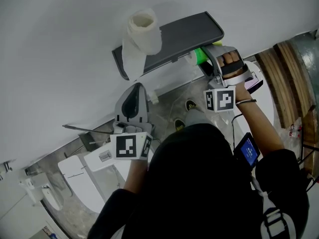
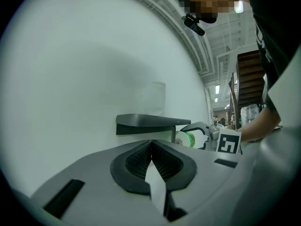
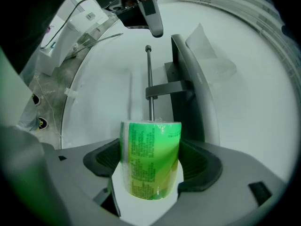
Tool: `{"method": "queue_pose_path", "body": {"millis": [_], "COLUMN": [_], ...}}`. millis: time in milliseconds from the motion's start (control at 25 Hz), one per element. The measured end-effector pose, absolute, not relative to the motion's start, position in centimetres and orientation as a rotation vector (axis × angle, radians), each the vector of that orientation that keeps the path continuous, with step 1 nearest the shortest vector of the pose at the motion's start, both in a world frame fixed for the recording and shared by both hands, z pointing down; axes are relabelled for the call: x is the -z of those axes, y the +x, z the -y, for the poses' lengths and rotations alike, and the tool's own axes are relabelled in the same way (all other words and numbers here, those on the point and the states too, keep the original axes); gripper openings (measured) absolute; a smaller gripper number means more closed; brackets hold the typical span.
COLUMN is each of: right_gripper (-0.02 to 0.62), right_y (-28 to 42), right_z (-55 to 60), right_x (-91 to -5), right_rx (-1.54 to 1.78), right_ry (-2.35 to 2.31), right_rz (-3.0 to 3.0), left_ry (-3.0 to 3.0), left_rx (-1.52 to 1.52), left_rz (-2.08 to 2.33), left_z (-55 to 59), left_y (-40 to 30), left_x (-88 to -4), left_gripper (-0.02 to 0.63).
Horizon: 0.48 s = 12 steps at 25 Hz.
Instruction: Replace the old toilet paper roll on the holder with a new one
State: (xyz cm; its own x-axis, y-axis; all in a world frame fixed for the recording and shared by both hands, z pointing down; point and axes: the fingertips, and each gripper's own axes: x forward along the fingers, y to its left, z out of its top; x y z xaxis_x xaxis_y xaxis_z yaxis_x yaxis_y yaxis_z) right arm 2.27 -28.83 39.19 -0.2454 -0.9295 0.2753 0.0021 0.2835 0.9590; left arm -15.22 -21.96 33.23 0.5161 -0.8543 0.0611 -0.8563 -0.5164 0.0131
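Right gripper (image 3: 150,166) jaws clamp green-wrapped toilet roll (image 3: 150,157), likely light, crushable, by its sides beside dark grey holder shelf (image 1: 184,34); left gripper (image 2: 151,149) pinches white paper strip (image 2: 157,187).

A blue-lit screen (image 1: 247,151) at right; perhaps a white toilet (image 1: 79,183) lower left.

Holder lid (image 1: 184,34) sits on the wall (image 1: 60,49). Old roll (image 1: 144,31) stands on top of the lid's left end, with its tail hanging over the front edge. Rod (image 3: 148,79) runs under the lid. New roll (image 3: 150,159) is between the right gripper (image 1: 209,56) jaws at the holder's right end, in line with the rod, whose near end is hidden behind it. Left gripper (image 1: 135,91) is below the tail, clear of the holder. Toilet (image 1: 79,178) is on the floor at lower left.
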Motion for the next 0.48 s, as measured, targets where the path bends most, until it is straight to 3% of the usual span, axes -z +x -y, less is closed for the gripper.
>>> {"method": "queue_pose_path", "body": {"millis": [480], "right_gripper": [0.371], "right_y": [-0.1], "right_z": [28.3], "right_x": [-39.2], "right_rx": [1.167], "right_ry": [0.844], "right_rz": [1.537], "left_ry": [2.692], "left_rx": [-0.048], "left_rz": [1.527], "left_z": [21.9], "left_y": [-15.3], "left_x": [-33.0], "left_gripper": [0.023]}}
